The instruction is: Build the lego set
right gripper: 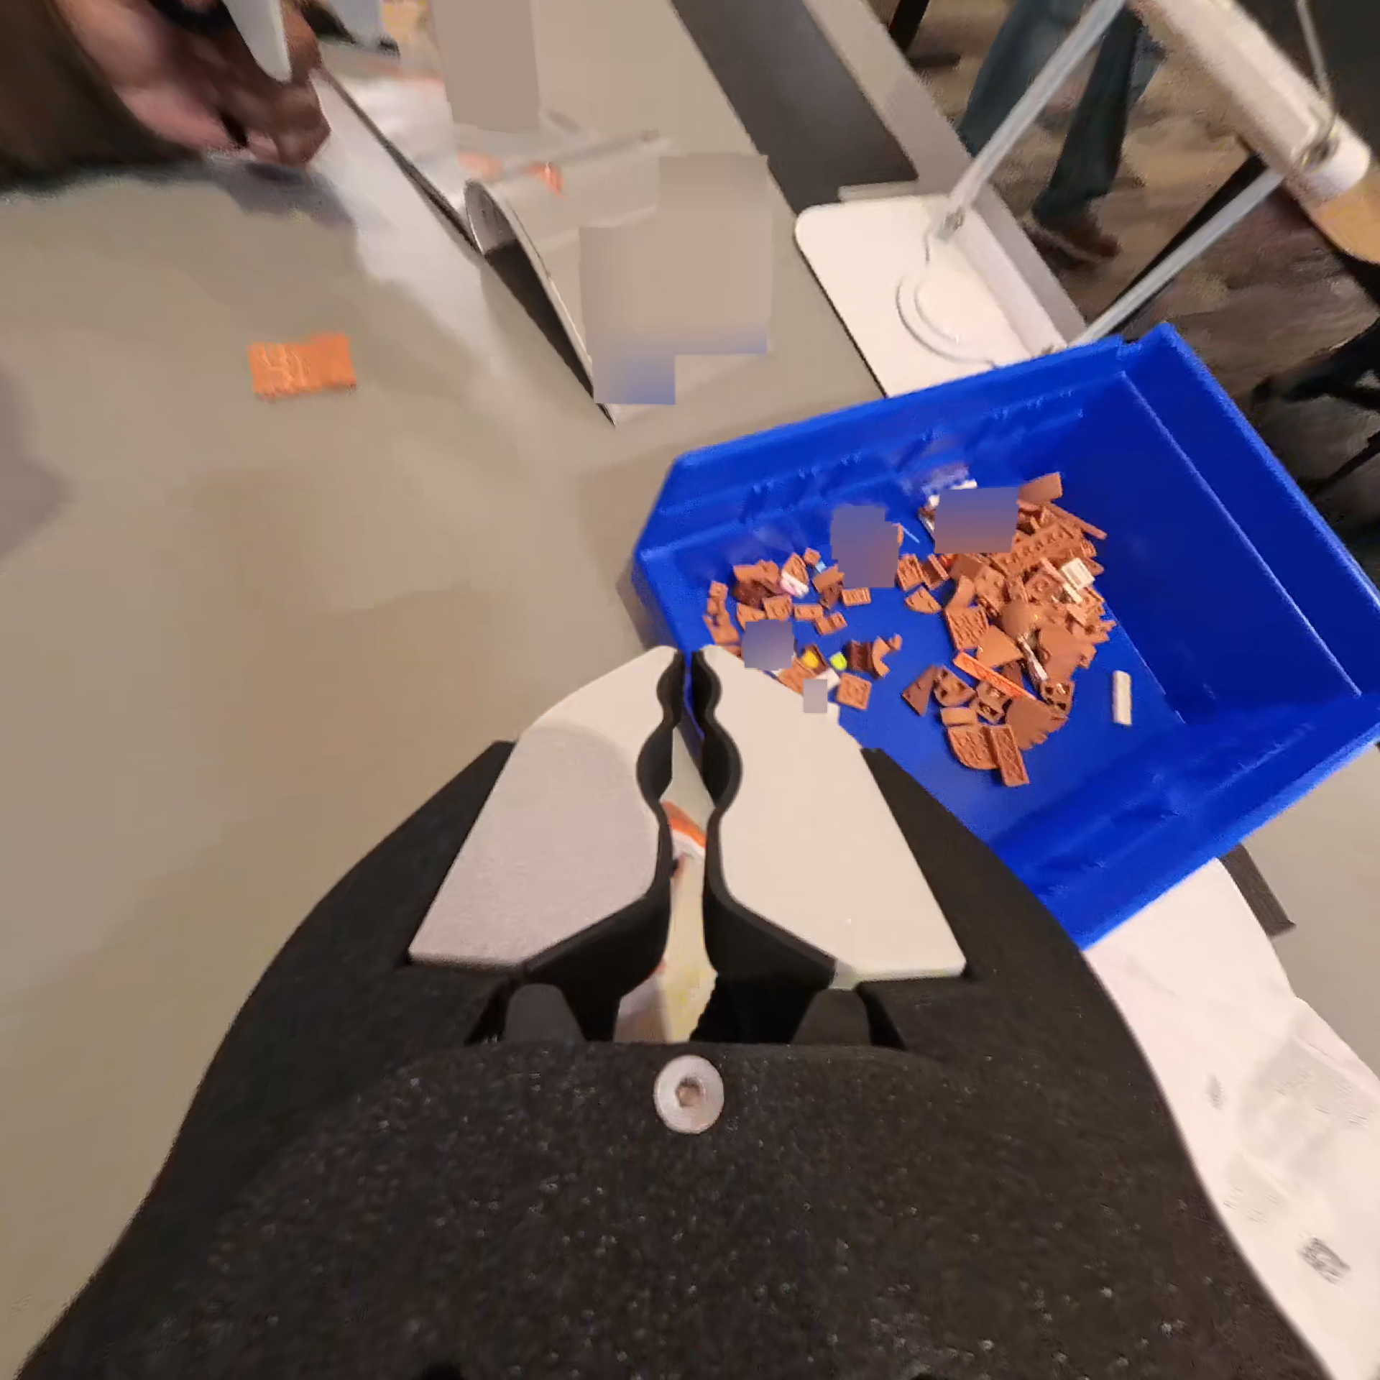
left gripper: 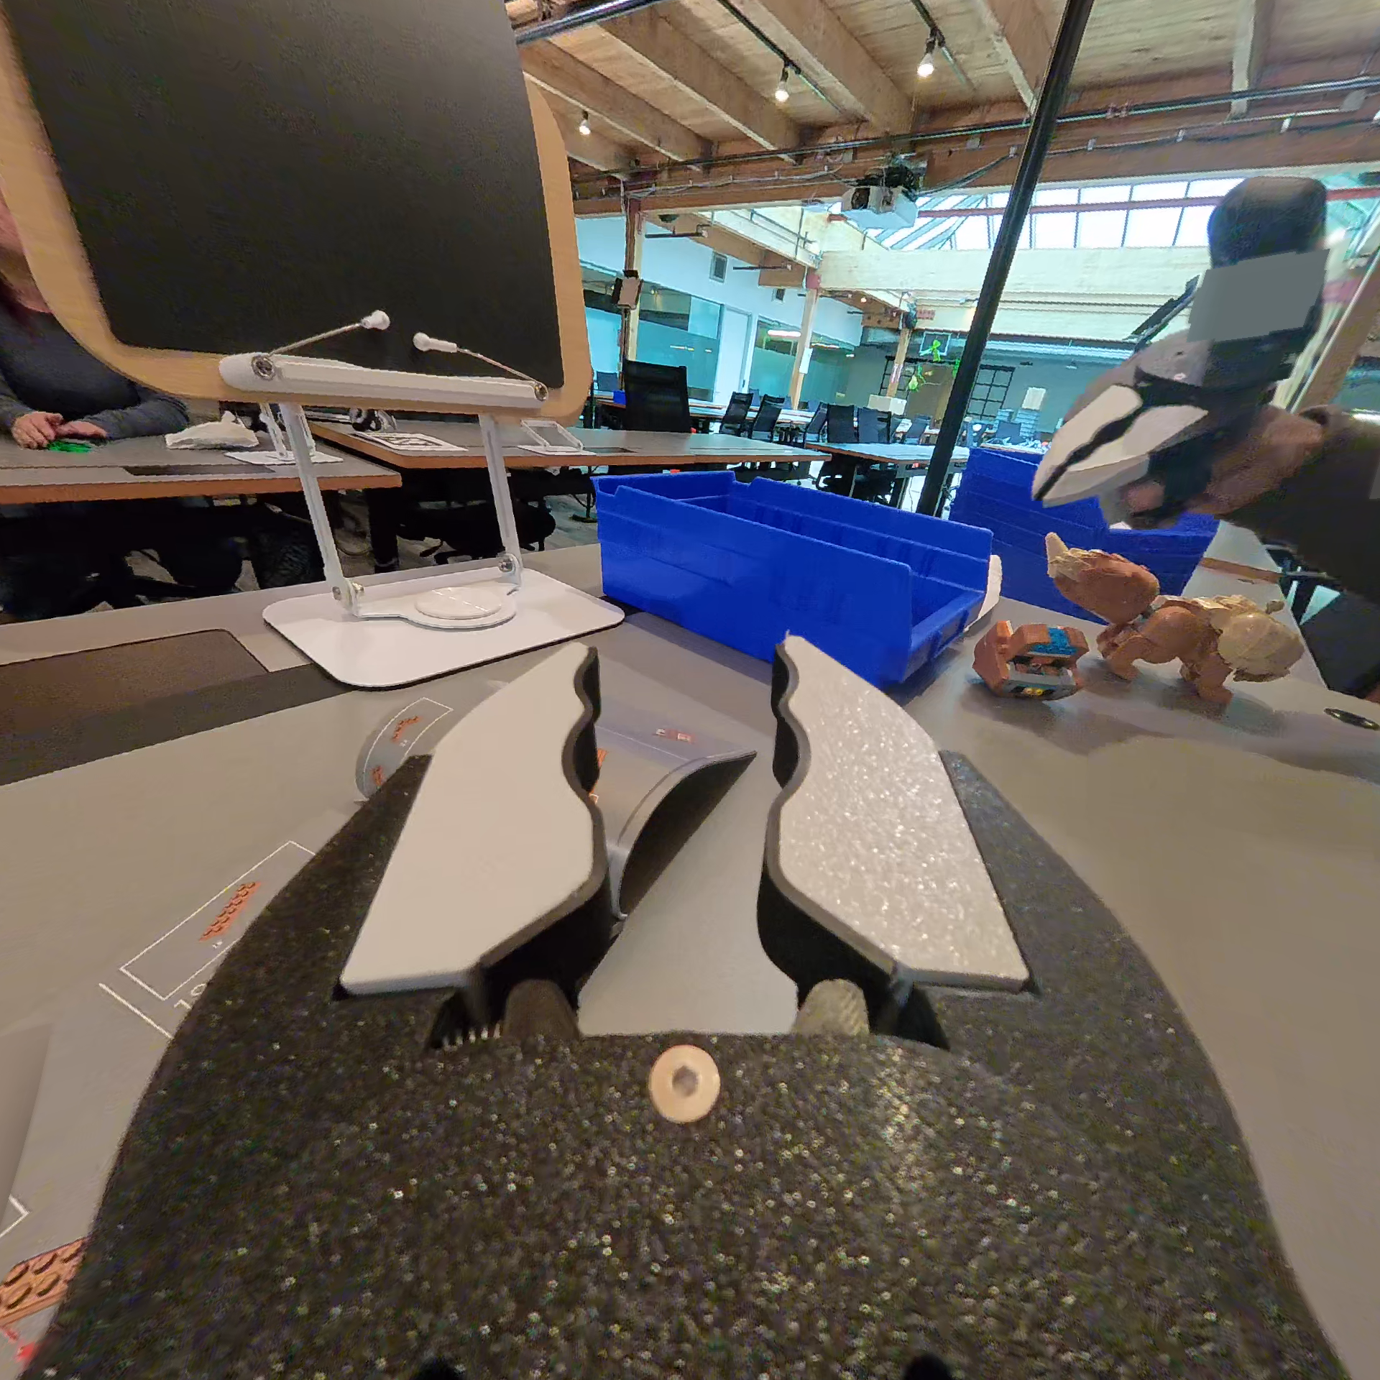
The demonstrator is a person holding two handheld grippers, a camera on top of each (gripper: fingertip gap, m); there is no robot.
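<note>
In the left wrist view my left gripper (left gripper: 687, 664) is open and empty, low over an open instruction booklet (left gripper: 672, 754) on the grey table. A brown and tan lego animal (left gripper: 1165, 620) and a small brown lego block with blue on it (left gripper: 1030, 661) stand at the right. My right gripper (left gripper: 1083, 455) hangs above them. In the right wrist view my right gripper (right gripper: 688, 659) is shut to a thin slit, at the near left corner of a blue bin (right gripper: 1232, 523) of loose brown lego pieces (right gripper: 1008, 620). Something orange and white (right gripper: 683, 829) shows through the slit; I cannot tell whether it is held. An orange plate (right gripper: 302, 366) lies on the table at the left.
A white stand (left gripper: 440, 620) holding a dark screen (left gripper: 299, 172) is behind the booklet. The blue bin (left gripper: 784, 567) sits mid-table, with more blue bins (left gripper: 1045, 508) and a black pole (left gripper: 993, 299) behind. A white sheet (right gripper: 1232, 1083) lies under the bin. A person sits at the far left. Tip to tip, the grippers are about 30 cm apart. Between my left fingertips and the orange plate (right gripper: 302, 366) there is roughly 15 cm.
</note>
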